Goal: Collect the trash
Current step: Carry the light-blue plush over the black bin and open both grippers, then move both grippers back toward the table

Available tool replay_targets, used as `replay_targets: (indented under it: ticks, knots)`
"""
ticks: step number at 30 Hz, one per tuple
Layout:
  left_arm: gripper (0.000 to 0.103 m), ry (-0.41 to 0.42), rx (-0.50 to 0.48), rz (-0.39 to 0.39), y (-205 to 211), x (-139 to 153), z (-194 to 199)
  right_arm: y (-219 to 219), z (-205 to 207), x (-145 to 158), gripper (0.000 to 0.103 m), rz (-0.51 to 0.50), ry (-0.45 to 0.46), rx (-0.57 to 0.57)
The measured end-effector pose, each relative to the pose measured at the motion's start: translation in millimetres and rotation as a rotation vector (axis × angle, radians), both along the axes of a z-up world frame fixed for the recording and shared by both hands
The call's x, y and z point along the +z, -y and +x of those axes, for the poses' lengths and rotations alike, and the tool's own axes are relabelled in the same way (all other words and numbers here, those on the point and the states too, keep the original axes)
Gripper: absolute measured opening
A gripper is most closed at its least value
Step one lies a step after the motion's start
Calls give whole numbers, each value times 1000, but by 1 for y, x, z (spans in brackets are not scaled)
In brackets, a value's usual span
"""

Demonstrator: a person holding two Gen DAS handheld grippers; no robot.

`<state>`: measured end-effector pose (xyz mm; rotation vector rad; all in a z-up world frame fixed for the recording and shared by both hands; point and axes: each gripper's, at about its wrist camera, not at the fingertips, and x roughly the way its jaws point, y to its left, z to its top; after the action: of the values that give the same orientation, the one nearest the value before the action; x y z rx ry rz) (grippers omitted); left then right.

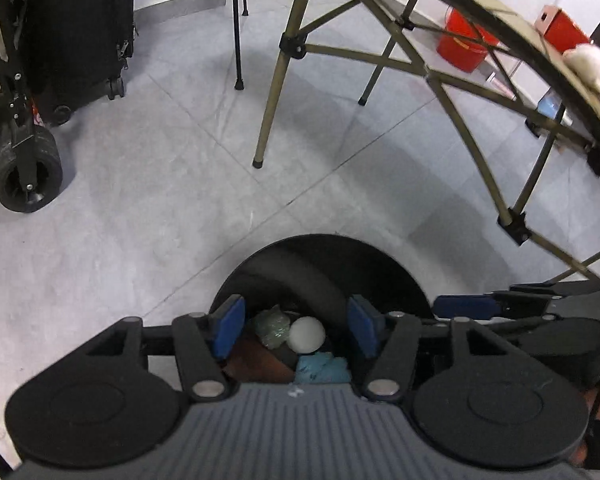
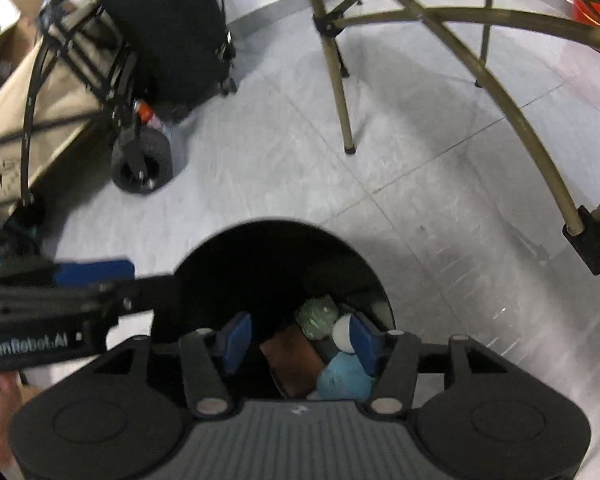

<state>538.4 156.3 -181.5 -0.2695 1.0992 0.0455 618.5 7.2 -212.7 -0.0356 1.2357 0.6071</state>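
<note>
Hanging released over the black bin point(image 2: 284, 248), both claws; left claw point(image 2: 96, 276) reads "GenRobot.AI"

You're in a bare tiled room: grey floor tiles point(image 1: 172, 168), black suitcase point(image 1: 80, 28), folding cart point(image 2: 60, 92), folding-table legs point(image 1: 284, 64).

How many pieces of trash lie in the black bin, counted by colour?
Green wad: 1
White ball: 1
Blue wad: 1
Brown piece: 1
Total: 4 visible in the bin; more may be hidden.
</note>
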Motion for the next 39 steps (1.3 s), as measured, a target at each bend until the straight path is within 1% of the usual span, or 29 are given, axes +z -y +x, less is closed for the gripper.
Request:
replay_targets:
  ticks: [3, 5, 7, 9, 11, 12, 13, 15, 17, 18, 19, 21, 23, 24, 26, 28, 31, 34, 35, 37, 39]
  knots:
    - [60, -7, 8, 21, -2, -4, -2, -2, 8, -5, 54, -25, -7, 14]
    - [60, -2, 21, 34, -3, -2, -4, 2, 6, 0, 54, -14, -6, 5]
    - [60, 24, 26, 45, -3, 7, -10, 6, 3, 8, 54, -1, 26, -4]
    - [63, 107, 22, 62, 3, 28, -25, 12, -8, 29, 54, 27, 91, -8]
    - [69, 212, 14, 105, 14, 53, -44, 18, -23, 50, 53, 56, 161, 1]
    - [70, 271, 14, 141, 23, 67, -58, 24, -34, 65, 53, 82, 213, 3]
    - [71, 311, 11, 162, 31, 77, -68, 30, -43, 77, 53, 102, 253, 1]
    - [73, 388, 9, 180, 49, 98, -95, 50, -64, 103, 53, 148, 341, -26]
    - [76, 453, 20, 166, 63, 114, -117, 76, -90, 128, 53, 175, 456, -70]
    - [79, 483, 27, 163, 72, 120, -129, 89, -103, 138, 53, 180, 515, -91]
    - [84, 511, 28, 167, 81, 127, -139, 103, -117, 148, 53, 179, 574, -118]
    - [87, 566, 18, 187, 99, 137, -154, 135, -140, 163, 54, 176, 656, -191]
    - [87, 612, -14, 214, 120, 145, -162, 173, -163, 177, 55, 174, 708, -294]
    - [87, 629, -33, 215, 128, 150, -164, 189, -171, 181, 55, 182, 725, -334]
    - [87, 660, -49, 197, 145, 156, -160, 224, -184, 187, 58, 194, 739, -427]
    - [87, 675, -59, 169, 157, 160, -153, 246, -191, 190, 59, 192, 751, -484]
    - [87, 691, -82, 146, 176, 160, -139, 267, -186, 190, 59, 192, 752, -514]
    - [87, 724, -119, 176, 193, 164, -113, 266, -152, 189, 59, 141, 741, -488]
    - [87, 733, -130, 187, 197, 166, -103, 264, -131, 189, 58, 109, 737, -481]
    - [87, 746, -154, 200, 206, 169, -79, 256, -88, 187, 57, 93, 727, -482]
    - [87, 746, -172, 207, 213, 170, -55, 249, -45, 183, 54, 76, 694, -480]
